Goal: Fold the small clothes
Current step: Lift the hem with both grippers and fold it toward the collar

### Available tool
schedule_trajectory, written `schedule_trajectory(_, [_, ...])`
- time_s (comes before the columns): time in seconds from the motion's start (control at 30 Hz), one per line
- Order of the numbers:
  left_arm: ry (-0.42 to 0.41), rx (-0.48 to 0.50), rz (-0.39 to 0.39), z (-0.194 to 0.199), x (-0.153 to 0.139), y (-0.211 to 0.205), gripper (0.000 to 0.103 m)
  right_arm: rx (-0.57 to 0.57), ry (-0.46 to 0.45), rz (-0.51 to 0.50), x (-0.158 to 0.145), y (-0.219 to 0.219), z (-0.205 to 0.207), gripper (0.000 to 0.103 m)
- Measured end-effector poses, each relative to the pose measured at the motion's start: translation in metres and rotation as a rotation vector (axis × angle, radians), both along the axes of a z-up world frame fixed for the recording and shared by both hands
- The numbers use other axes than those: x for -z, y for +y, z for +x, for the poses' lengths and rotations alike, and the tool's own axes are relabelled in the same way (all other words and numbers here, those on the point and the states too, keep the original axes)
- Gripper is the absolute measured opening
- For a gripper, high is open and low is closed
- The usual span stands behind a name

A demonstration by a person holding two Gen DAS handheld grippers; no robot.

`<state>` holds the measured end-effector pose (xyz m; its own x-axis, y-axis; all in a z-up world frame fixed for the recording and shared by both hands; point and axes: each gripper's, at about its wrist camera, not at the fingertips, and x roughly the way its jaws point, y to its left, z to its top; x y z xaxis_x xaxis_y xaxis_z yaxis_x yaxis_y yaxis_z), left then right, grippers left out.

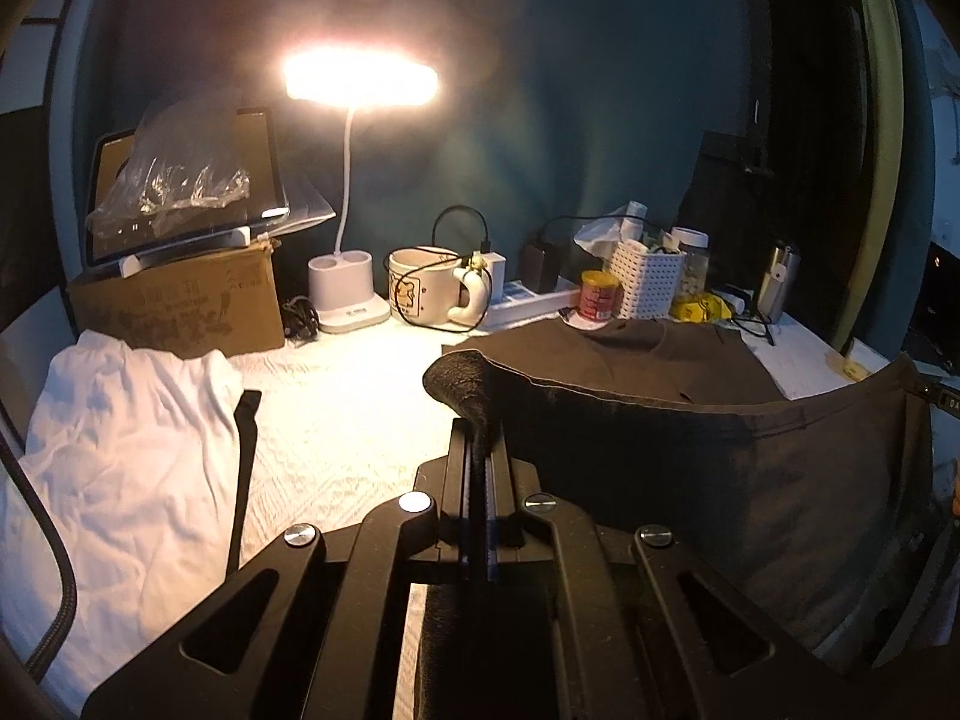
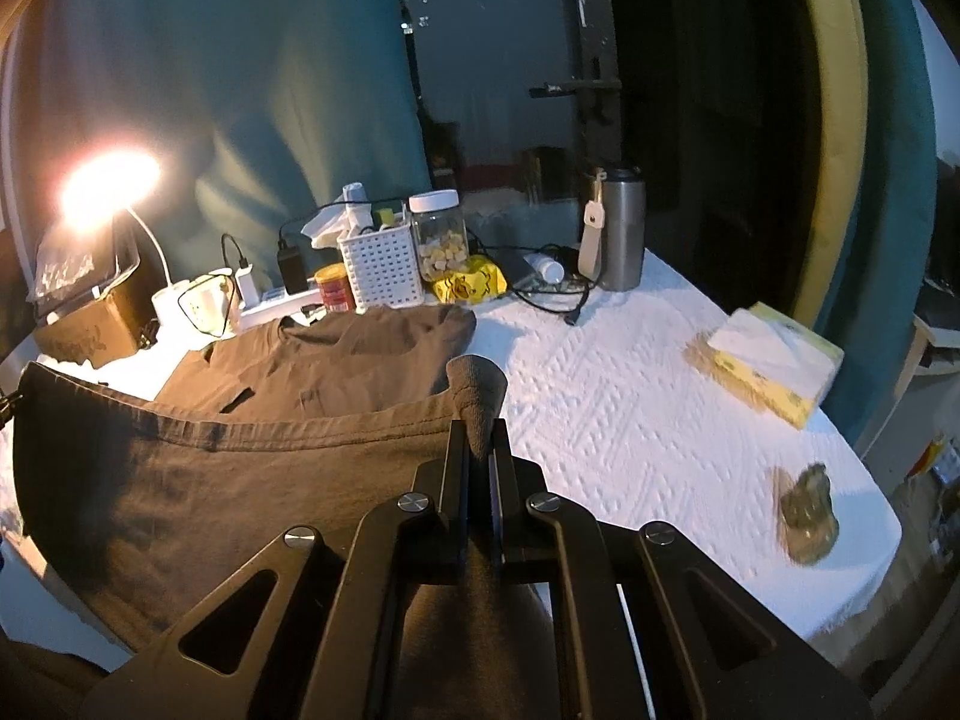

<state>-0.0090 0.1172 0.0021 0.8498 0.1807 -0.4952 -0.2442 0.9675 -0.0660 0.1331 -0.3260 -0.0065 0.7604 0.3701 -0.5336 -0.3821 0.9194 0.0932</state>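
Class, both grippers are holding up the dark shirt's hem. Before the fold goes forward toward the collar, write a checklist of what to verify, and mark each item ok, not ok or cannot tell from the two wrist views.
1. Left gripper shut on a corner of the dark shirt: ok.
2. Right gripper shut on the other corner: ok.
3. Hem between the two grips lifted and fairly even: ok, slight sag.
4. Collar end flat on the table cover: ok, some wrinkles.
5. Landing area clear: not ok, the red can and white basket sit right by the collar.
6. White garment clear of the fold: ok.
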Motion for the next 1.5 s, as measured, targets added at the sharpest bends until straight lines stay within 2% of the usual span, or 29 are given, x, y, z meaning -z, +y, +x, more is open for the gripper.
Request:
schedule_trajectory(0.43, [-0.022, -0.029, 0.009, 0.039, -0.015, 0.013, 0.002, -0.016, -0.017, 0.000, -0.015, 0.016, 0.046, 0.006])
schedule_trajectory(1.1, [-0.012, -0.011, 0.028, 0.102, -0.014, 0.035, 0.002, -0.014, -0.016, -0.037, -0.017, 0.039, 0.108, 0.006])
schedule_trajectory(1.5, [-0.013, 0.006, 0.046, 0.142, -0.011, 0.052, 0.002, -0.026, -0.033, -0.116, -0.020, 0.064, 0.153, 0.006])
